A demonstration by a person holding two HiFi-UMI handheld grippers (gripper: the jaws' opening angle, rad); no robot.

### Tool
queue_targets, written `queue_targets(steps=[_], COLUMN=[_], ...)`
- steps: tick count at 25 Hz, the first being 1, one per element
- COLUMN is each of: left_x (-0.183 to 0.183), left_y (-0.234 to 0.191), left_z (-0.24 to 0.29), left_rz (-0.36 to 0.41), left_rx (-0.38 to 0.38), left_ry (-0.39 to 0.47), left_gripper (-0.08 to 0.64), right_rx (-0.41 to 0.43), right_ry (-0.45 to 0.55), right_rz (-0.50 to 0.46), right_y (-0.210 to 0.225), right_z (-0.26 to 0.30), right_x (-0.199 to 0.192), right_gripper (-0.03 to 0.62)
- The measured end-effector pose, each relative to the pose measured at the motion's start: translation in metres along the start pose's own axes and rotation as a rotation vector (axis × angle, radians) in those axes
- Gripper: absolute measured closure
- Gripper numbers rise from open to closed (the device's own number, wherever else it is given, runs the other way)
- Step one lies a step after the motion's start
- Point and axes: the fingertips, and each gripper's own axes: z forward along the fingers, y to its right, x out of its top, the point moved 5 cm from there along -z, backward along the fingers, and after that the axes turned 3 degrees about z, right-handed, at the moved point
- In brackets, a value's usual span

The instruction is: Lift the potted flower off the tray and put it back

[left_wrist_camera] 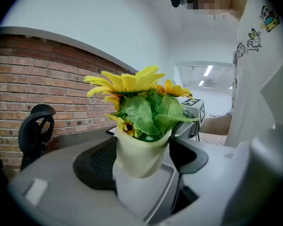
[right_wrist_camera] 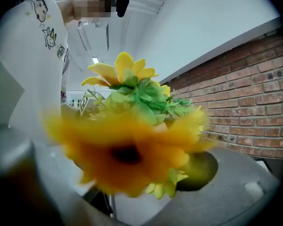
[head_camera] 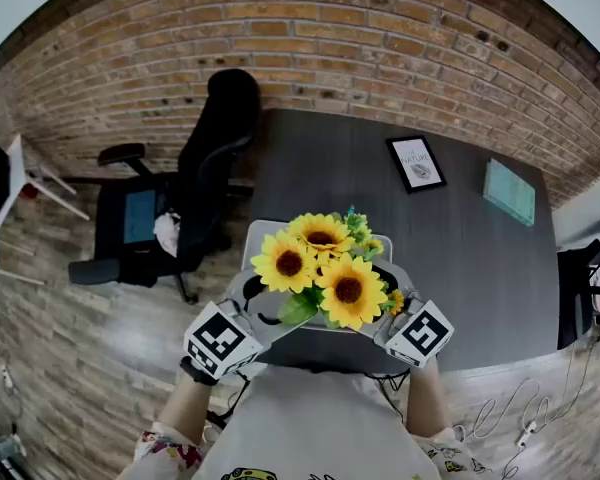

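Priority, we judged, was holding the cream tapered pot of yellow sunflowers upright, just above the pale grey rectangular tray, with the left gripper pinching its sides wide; blurred petals blocked the right gripper, so we couldn't tell its hold.

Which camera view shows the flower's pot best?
The left gripper view: the pale pot sits unobstructed between the dark pads. In the head view the sunflowers cover it. In the right gripper view a blurred bloom blocks it.
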Motion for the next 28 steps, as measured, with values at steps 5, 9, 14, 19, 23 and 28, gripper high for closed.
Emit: queue_targets(steps=[5,9,14,19,23,28], left_x=[0.016,0.021,0.024,0.025,0.021,0.02], left_y=[0.008,0.015,0.02,0.021,0.012,0.006], left_z=[-0.01,-0.013,-0.014,-0.012,-0.01,-0.011], left_rz=[-0.017,-0.02,-0.02,-0.016,-0.011,-0.018], left_rx=[-0.01,-0.015,-0.016,-0.019,-0.028,-0.027], left_ry=[0.031,0.041,0.046,0.062,0.074,0.07], left_gripper=[0.193,0.193,0.193,0.195,0.195,0.195], right_rx=[-0.013,-0.022,-0.031,-0.033,-0.044,-0.044], right_ry=[0.021,0.034,0.045,0.055,0.053,0.044], right_rz=[0.009,0.02,0.038,0.035,0.04,0.048], right_y=[-0.01,-0.016,-0.02,-0.02,-0.014,-0.012], right_z=[-0.006,-0.013,-0.018,-0.021,-0.014,-0.009], right_x=[0.013,0.017,0.019,0.018,0.015,0.016], right_gripper=[0.178,0.179,0.179,0.179,0.181,0.181])
